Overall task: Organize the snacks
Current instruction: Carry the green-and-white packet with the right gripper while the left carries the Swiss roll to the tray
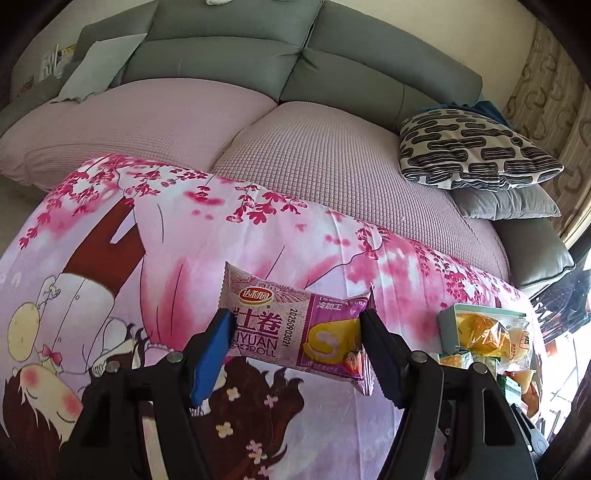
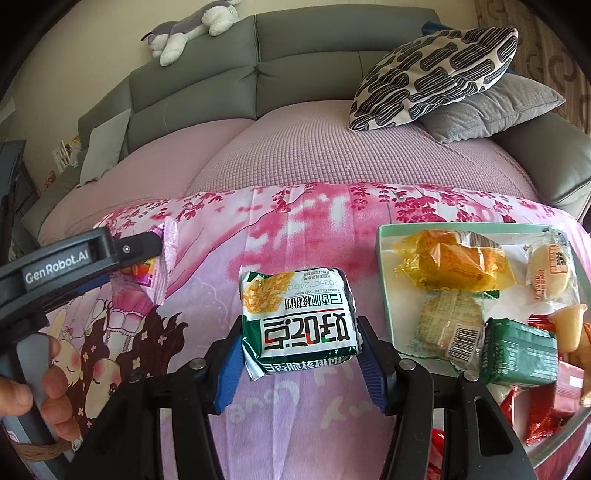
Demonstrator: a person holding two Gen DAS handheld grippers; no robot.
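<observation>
My left gripper (image 1: 295, 328) is shut on a purple Swiss roll packet (image 1: 295, 325) and holds it crosswise above the pink cartoon cloth (image 1: 184, 258). The packet's end also shows in the right wrist view (image 2: 159, 266), beside the left gripper's body (image 2: 74, 258). My right gripper (image 2: 299, 350) is shut on a green and white biscuit packet (image 2: 295, 314), held above the cloth. A pale green tray (image 2: 384, 240) with several wrapped snacks lies to the right; it also shows in the left wrist view (image 1: 447, 321).
The cloth covers a surface in front of a grey sofa (image 1: 229, 48) with pink seat covers (image 2: 332, 147). A black and white patterned pillow (image 2: 436, 74) and a grey cushion (image 2: 491, 110) lie on its right. A plush toy (image 2: 192, 29) rests on the sofa back.
</observation>
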